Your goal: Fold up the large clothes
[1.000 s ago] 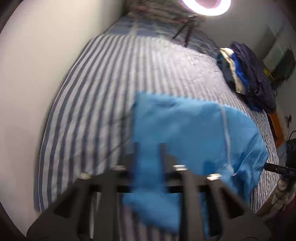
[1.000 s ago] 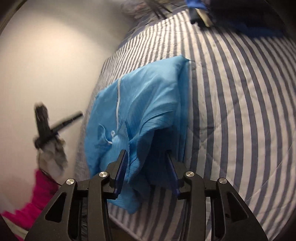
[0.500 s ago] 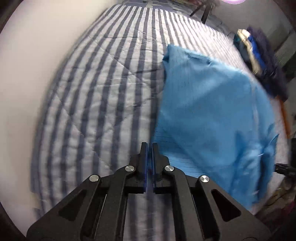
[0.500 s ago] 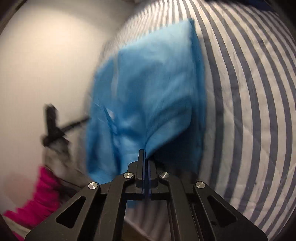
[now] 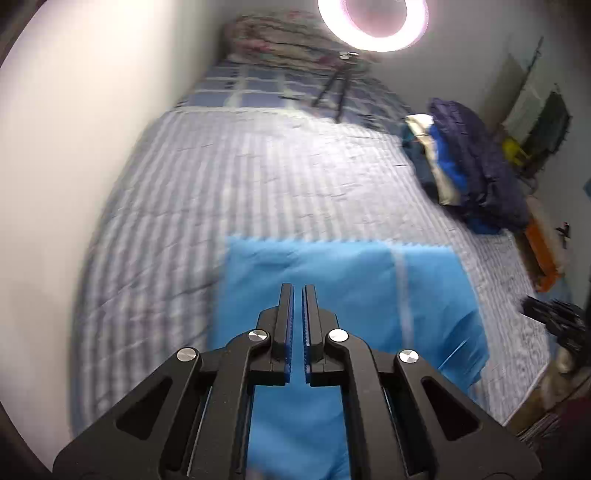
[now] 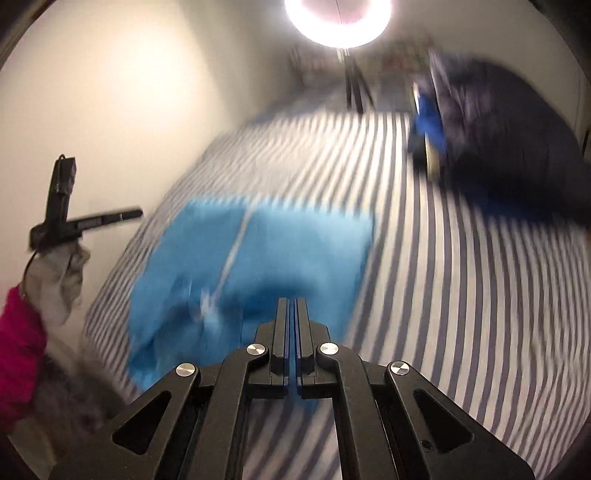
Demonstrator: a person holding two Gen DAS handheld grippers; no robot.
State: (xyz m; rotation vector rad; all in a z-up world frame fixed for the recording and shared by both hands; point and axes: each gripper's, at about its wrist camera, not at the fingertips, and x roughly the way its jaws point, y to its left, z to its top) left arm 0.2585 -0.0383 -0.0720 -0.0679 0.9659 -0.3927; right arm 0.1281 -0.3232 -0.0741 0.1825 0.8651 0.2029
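Clothes pile along bed's right edge

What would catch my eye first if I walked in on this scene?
Probably the bright blue garment, lying flat on the striped bedspread just beyond the black left claw. Next, the glowing ring light at the far end of the bed, and the dark pile of clothes at its right edge.

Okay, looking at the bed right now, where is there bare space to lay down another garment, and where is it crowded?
Bare striped bedspread lies between the wall and the blue garment, and beyond the garment up to the tripod. Crowded: the dark clothes pile along the bed's far right edge, and the near end that the garment covers.
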